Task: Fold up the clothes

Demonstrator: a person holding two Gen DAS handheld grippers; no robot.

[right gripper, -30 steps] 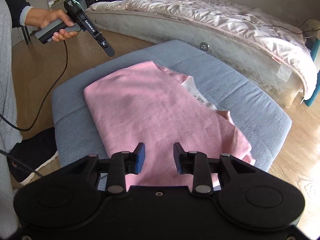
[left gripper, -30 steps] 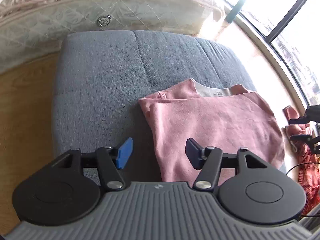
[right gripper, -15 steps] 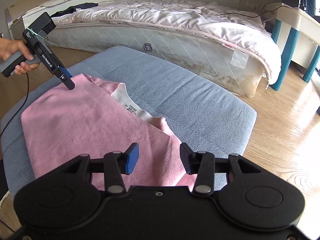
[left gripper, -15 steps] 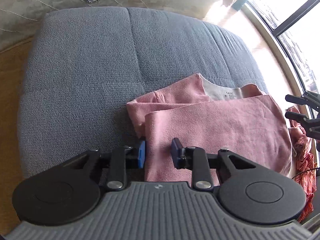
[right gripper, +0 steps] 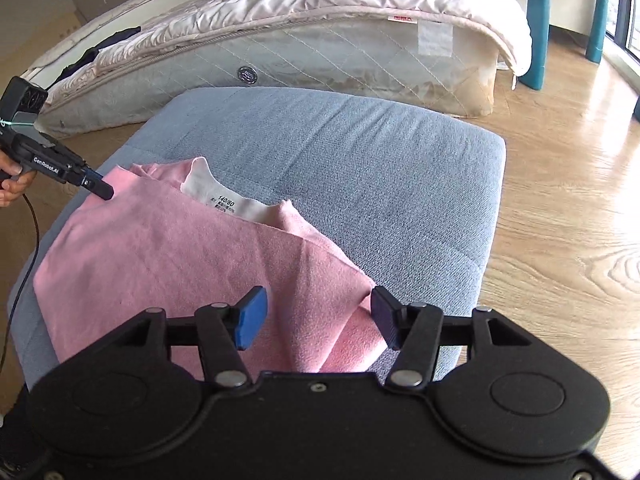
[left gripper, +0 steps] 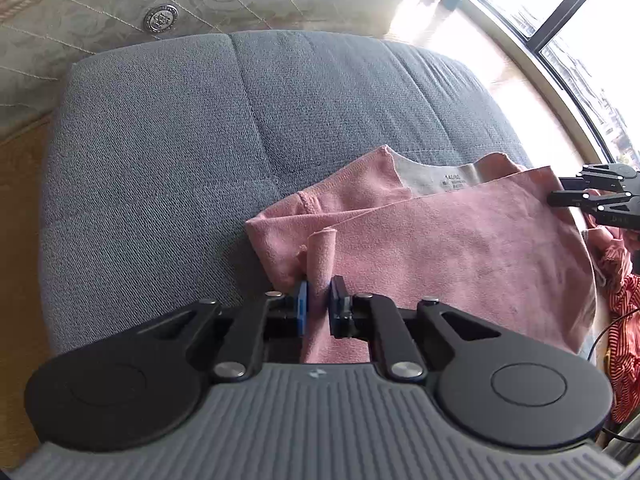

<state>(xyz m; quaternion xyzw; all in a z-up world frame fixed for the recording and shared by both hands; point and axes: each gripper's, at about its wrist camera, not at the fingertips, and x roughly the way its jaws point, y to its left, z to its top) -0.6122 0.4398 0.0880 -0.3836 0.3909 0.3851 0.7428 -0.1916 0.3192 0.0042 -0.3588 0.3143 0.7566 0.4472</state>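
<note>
Left tool (left gripper: pixel 319 304) clamps the pink shirt (left gripper: pixel 460 256) corner, cloth running rightward toward the wide-apart right tool (right gripper: pixel 318 318) straddling the opposite corner

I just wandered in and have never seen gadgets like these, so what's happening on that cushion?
A person is folding a pink fleece garment laid on a grey fabric ottoman, using a hand-held pair of tongs in each hand. The left tongs are shut, pinching a bunched edge of the garment at its left corner. The right tongs are open, hovering over the opposite corner without gripping it. The garment is already partly folded, with its white neck label showing.
</note>
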